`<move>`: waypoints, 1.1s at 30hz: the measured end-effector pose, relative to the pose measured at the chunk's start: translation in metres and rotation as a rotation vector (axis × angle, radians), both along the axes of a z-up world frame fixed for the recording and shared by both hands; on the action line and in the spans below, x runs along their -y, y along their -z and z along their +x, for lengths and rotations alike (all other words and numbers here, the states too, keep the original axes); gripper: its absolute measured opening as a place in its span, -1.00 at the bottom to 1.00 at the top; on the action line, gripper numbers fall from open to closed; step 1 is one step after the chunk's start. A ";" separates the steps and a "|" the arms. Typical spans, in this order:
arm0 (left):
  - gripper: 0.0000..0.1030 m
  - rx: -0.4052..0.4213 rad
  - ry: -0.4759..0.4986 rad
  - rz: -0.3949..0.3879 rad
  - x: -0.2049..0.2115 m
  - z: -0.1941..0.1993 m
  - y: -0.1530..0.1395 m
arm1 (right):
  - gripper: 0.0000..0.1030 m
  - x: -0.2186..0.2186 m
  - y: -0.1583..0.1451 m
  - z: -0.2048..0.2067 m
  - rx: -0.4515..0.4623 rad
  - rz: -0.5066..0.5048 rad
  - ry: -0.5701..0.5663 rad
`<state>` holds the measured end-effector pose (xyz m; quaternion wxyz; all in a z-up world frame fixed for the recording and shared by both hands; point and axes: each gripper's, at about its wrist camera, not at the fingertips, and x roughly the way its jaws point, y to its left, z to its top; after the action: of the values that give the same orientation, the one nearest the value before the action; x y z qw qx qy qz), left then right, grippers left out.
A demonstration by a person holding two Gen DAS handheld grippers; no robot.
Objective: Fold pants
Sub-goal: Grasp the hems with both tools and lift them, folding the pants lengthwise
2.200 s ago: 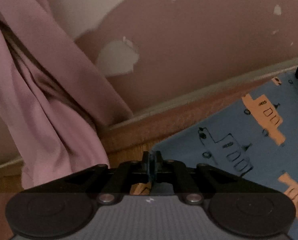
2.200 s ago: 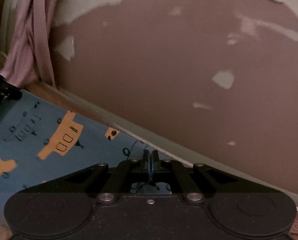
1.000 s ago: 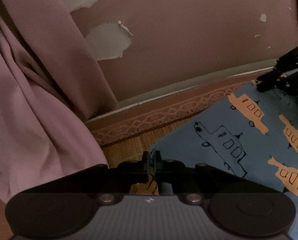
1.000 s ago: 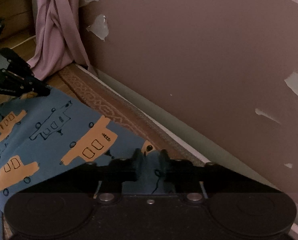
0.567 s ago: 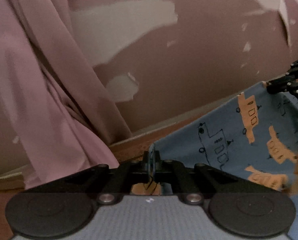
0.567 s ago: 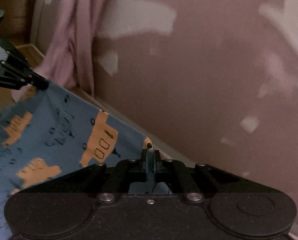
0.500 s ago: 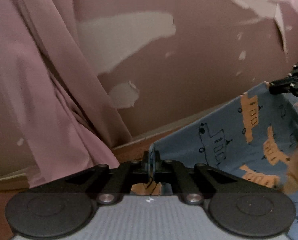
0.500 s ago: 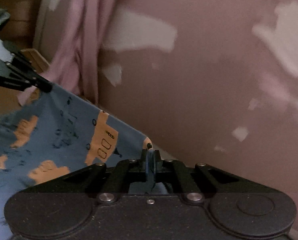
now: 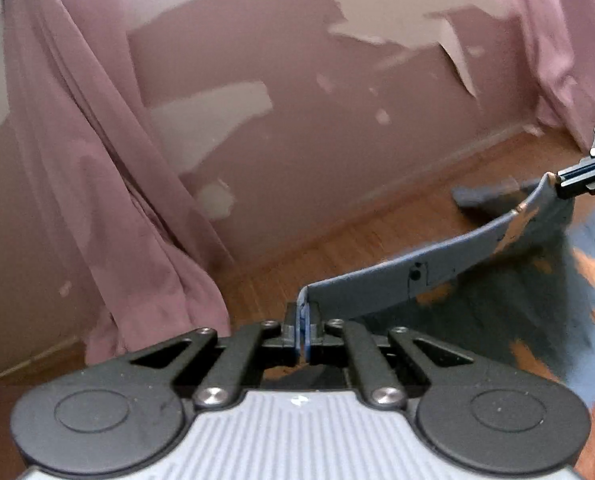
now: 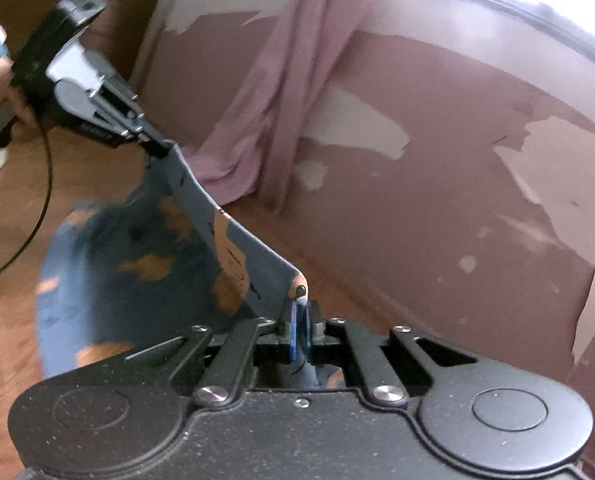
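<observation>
The pants [image 10: 145, 264], blue with orange vehicle prints, hang in the air between the two claws, stretched along one edge, with the rest of the cloth billowing down toward the wooden floor [image 9: 377, 236]. The left claw [image 9: 305, 332] is pinched tight on one corner of that edge; the right claw [image 10: 299, 330] is pinched on the other. Nothing here is laid flat, and I can see no finished fold, so I judge the work to be early: the cloth is being lifted and spread, and every fold is left to do. No basket, box or other container shows anywhere near. Behind them is a peeling pinkish wall [image 10: 437, 200] with a pink curtain [image 9: 97, 184] hanging down it.
</observation>
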<state>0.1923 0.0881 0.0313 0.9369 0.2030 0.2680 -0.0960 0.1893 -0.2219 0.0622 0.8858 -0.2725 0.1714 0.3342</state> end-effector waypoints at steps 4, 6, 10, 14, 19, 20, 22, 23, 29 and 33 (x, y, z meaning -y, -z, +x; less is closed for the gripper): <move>-0.95 -0.086 0.054 0.078 0.005 -0.024 0.033 | -0.93 -0.010 0.025 -0.043 -0.034 -0.087 -0.021; -0.95 -0.126 0.064 0.082 0.005 -0.030 0.047 | -0.94 -0.016 0.041 -0.059 -0.038 -0.139 -0.035; -0.81 -0.148 0.048 0.081 0.000 -0.032 0.060 | -0.94 -0.024 0.059 -0.074 -0.049 -0.174 -0.037; -0.73 -0.139 0.045 0.099 -0.001 -0.036 0.064 | -0.93 -0.025 0.064 -0.074 -0.070 -0.117 0.015; -0.37 -0.147 0.054 0.114 0.001 -0.044 0.067 | -0.85 -0.021 0.072 -0.075 -0.097 -0.070 0.045; -0.35 -0.148 0.060 0.116 0.001 -0.044 0.067 | -0.78 -0.021 0.073 -0.075 -0.097 -0.078 0.034; -0.35 -0.163 0.072 0.119 0.003 -0.043 0.067 | -0.68 -0.022 0.076 -0.077 -0.085 -0.090 0.024; -0.35 -0.172 0.079 0.119 0.004 -0.043 0.068 | -0.66 -0.022 0.076 -0.078 -0.084 -0.088 0.021; -0.77 -0.193 0.096 0.146 0.006 -0.044 0.070 | -0.95 -0.023 0.078 -0.077 -0.084 -0.078 0.008; -0.93 -0.172 0.103 0.148 0.007 -0.048 0.064 | -0.97 -0.021 0.070 -0.081 -0.043 -0.060 0.022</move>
<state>0.1440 0.0815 -0.0329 0.8866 0.2762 0.3431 -0.1411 0.1087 -0.2005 -0.0080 0.8770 -0.2897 0.2036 0.3248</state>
